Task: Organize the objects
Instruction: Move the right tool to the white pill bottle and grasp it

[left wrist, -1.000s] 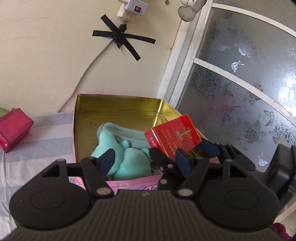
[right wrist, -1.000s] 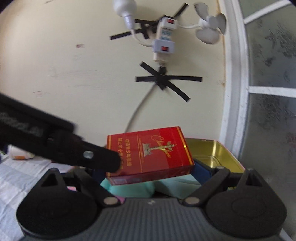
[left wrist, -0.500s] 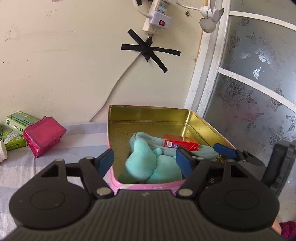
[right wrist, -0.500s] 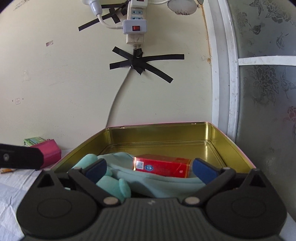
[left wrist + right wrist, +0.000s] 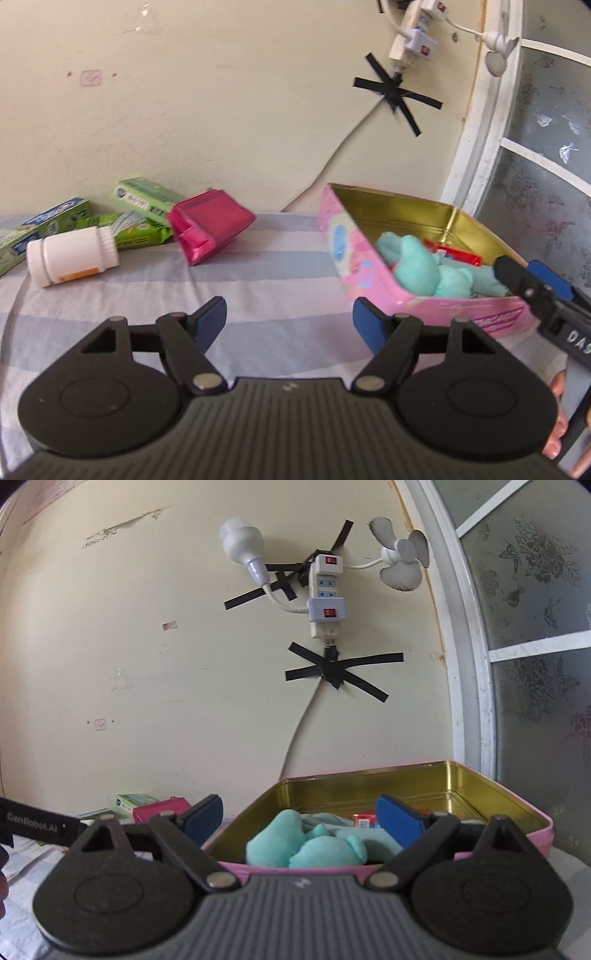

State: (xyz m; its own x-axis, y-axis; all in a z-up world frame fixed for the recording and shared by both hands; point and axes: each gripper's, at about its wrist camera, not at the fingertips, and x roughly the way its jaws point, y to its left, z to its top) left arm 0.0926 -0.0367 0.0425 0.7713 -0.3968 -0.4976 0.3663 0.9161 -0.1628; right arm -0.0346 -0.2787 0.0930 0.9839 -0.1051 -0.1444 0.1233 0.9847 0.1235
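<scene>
the left gripper (image 5: 289,320) hangs wide and empty over the striped cloth (image 5: 273,258). the right gripper (image 5: 297,814) holds nothing, its jaws closing in front of the tin (image 5: 509,794). the red box (image 5: 452,254) lies in the tin on the teal toy (image 5: 424,271).

Looks like somebody's home, probably a bedroom or spare room. Scuffed cream wall (image 5: 147,646) with a power strip (image 5: 325,594) stuck up using black tape (image 5: 340,672), a little plug-in fan (image 5: 400,561) and a bulb (image 5: 242,542) hanging off it. Frosted floral glass door (image 5: 535,627) on the right. Striped cloth (image 5: 258,280) holds toothpaste boxes (image 5: 147,199), a pill bottle (image 5: 70,254), a pink pouch (image 5: 207,225) and a tin (image 5: 406,302).
</scene>
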